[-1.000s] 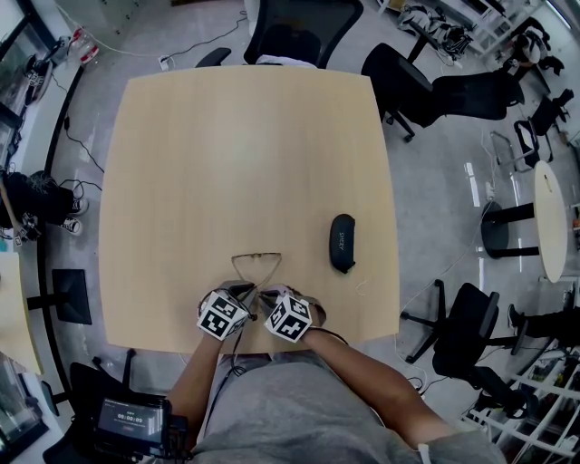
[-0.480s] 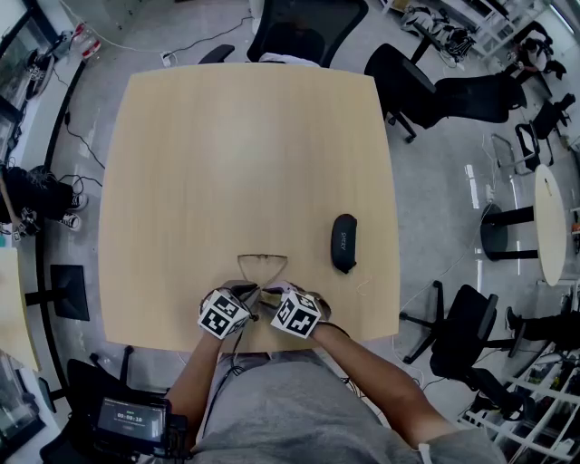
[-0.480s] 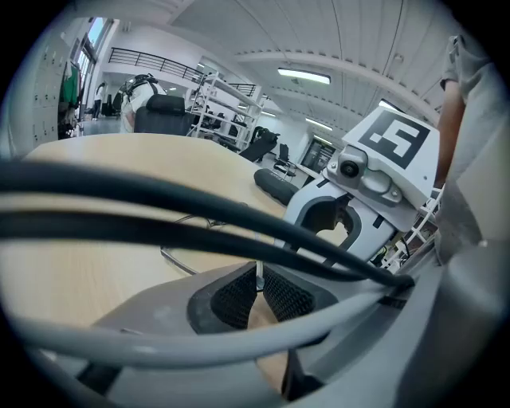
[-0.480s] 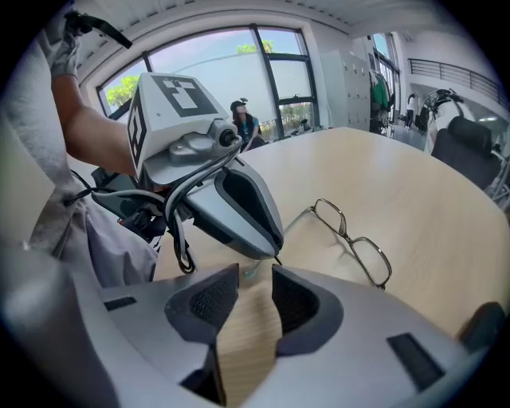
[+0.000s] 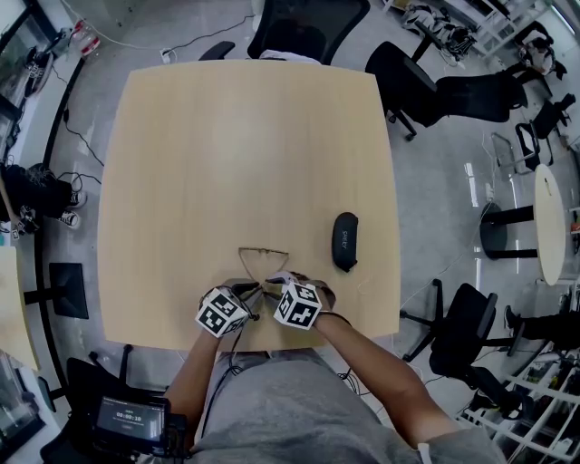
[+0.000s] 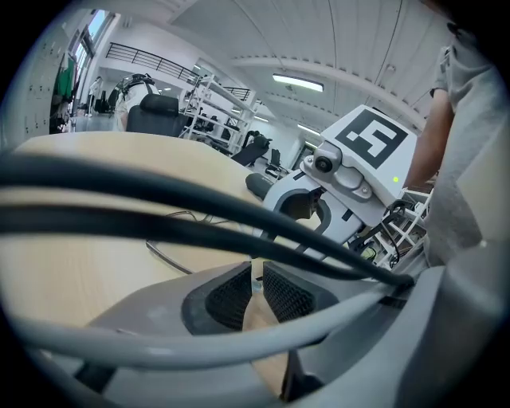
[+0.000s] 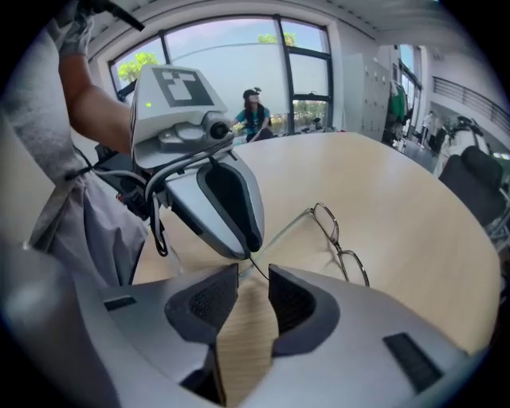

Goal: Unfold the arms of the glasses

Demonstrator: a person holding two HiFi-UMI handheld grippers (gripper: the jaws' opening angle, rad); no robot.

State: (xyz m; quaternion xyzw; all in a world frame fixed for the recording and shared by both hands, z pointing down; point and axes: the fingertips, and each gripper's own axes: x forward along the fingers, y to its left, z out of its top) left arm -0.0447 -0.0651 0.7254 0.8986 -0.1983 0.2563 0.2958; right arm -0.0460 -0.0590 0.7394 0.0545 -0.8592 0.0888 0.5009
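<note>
Thin metal-framed glasses [image 5: 264, 259] lie on the light wooden table [image 5: 245, 154] near its front edge, lenses away from me, both arms running back toward the grippers. My left gripper [image 5: 253, 291] is shut on the tip of one arm, seen as a pale sliver between its pads [image 6: 236, 296]. My right gripper [image 5: 271, 282] sits close beside it. Its jaws are opening, and the other arm's thin tip lies loose in the gap without the pads [image 7: 288, 301] pressing it. In the right gripper view the lenses [image 7: 340, 243] rest on the table just beyond the jaws.
A black glasses case [image 5: 343, 242] lies on the table to the right of the glasses. Office chairs [image 5: 299, 27] stand at the table's far side and to the right. My arms and torso fill the near edge.
The right gripper's jaws have come apart off the glasses' arm, and its marker cube has turned a little. The left gripper keeps its hold in the same place.
</note>
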